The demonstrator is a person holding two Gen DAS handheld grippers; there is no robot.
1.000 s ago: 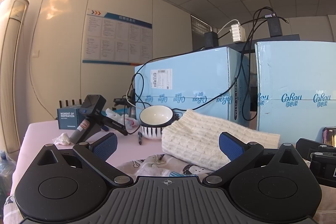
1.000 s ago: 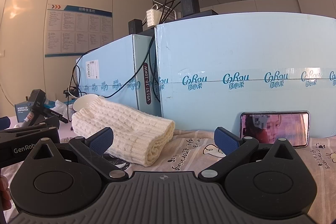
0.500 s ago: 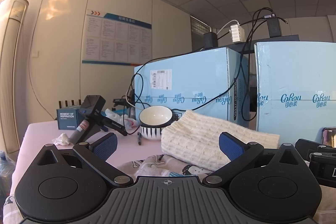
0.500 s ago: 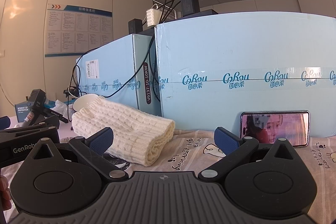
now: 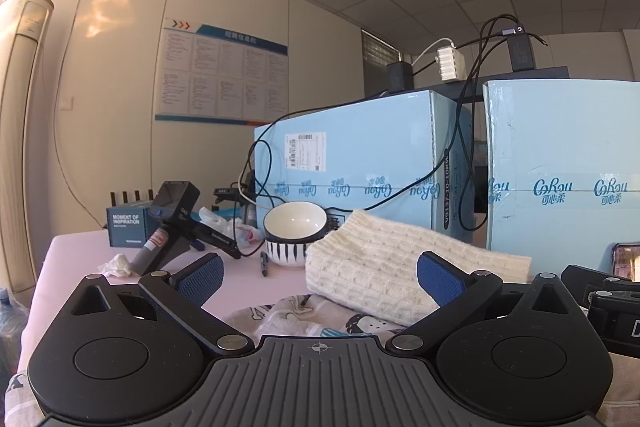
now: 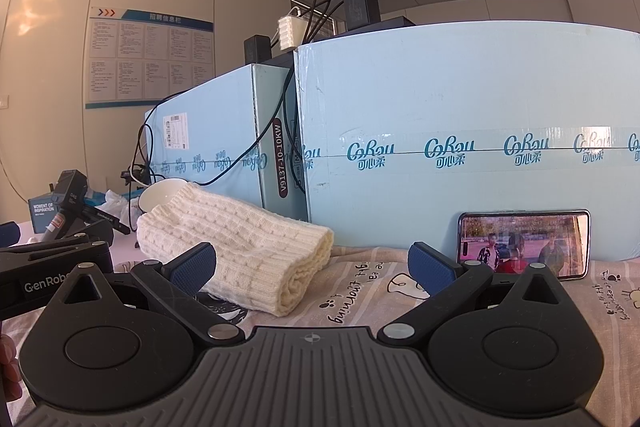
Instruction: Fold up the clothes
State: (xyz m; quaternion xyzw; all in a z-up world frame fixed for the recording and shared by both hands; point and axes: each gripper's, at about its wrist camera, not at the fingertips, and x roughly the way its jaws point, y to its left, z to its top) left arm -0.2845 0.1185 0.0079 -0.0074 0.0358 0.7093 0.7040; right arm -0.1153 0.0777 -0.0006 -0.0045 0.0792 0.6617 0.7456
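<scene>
Cream cable-knit sweater is lying folded on the printed cloth before the blue boxes, looking soft, light and floppy. Both the left gripper and right gripper are hovering spread wide, pinching nothing; the thick folded edge is probably offering the surest hold.

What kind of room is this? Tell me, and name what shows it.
Probably an office or workroom used for recording, not a home: a printed notice board hangs on the wall, pale blue shipping cartons line the table, and chargers with cables sit on top of them.
</scene>
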